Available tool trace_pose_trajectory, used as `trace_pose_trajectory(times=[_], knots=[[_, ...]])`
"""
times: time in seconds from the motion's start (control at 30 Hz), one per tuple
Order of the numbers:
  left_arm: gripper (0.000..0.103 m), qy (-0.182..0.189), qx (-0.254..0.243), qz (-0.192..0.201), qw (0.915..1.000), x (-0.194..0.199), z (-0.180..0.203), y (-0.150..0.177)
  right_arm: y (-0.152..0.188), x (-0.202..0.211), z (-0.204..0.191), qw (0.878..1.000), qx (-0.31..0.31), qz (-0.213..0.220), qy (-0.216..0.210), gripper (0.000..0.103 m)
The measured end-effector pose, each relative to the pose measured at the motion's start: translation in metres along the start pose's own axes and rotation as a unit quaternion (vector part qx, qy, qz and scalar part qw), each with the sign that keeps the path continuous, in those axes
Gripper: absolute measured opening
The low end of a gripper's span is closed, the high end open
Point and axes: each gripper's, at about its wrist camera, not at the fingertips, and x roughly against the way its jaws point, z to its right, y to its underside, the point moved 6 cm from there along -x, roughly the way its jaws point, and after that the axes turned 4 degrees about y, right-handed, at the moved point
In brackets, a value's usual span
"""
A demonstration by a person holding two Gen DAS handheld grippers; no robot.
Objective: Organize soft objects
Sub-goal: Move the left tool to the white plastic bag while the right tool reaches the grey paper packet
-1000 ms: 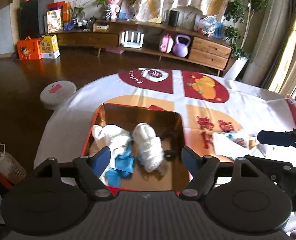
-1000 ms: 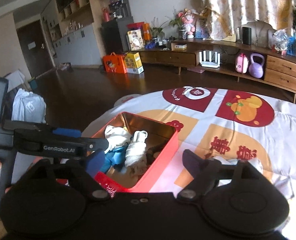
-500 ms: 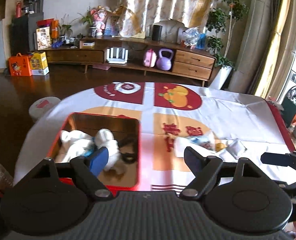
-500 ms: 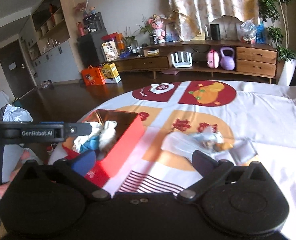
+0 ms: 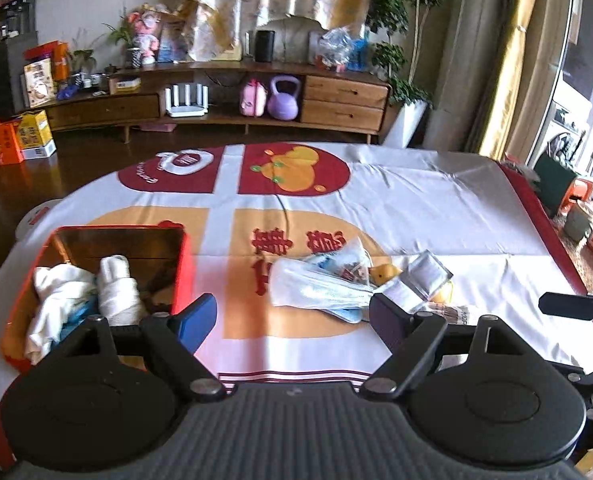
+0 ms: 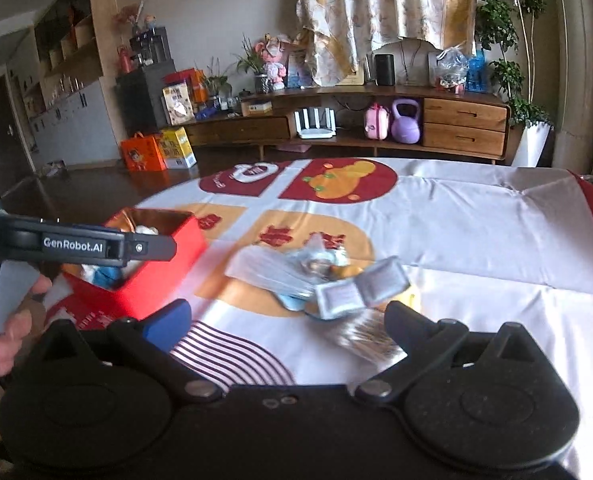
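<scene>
A red box (image 5: pixel 182 264) at the table's left holds white cloths (image 5: pixel 116 288) and a blue cloth (image 5: pixel 78 312); it also shows in the right wrist view (image 6: pixel 164 268). A heap of soft items lies mid-table: white and blue face masks (image 5: pixel 316 288), a small yellow toy (image 5: pixel 382 272) and a clear packet (image 5: pixel 424 276); the heap also shows in the right wrist view (image 6: pixel 308 272). My left gripper (image 5: pixel 292 320) is open and empty, just short of the heap. My right gripper (image 6: pixel 286 322) is open and empty near the heap and a striped cloth (image 6: pixel 372 336).
The round table wears a white cloth with red and orange prints (image 5: pixel 416 208). A wooden sideboard (image 5: pixel 256 96) stands beyond it across a dark floor. Small things sit on the floor at the right (image 5: pixel 584 216). The left gripper's side arm (image 6: pixel 76 242) crosses the right wrist view.
Both grippers have swung right, from over the red box toward the heap of masks and packets. Both stay open and empty.
</scene>
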Motion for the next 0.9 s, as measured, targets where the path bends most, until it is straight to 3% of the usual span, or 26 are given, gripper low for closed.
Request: trace_pose_trajectory(times=[0.43,0.9], knots=[[0.083,-0.012,-0.012,-0.047,0.9987,-0.065,0.004,0.0,0.015,-0.045,0.038,0.998,0.016,-0.054,0.005,0.098],[0.083,-0.004,0.001,-0.086,0.9963,-0.129,-0.009,-0.009,-0.007,-0.106,0.062,0.997,0.015,-0.074,0.033,0.083]])
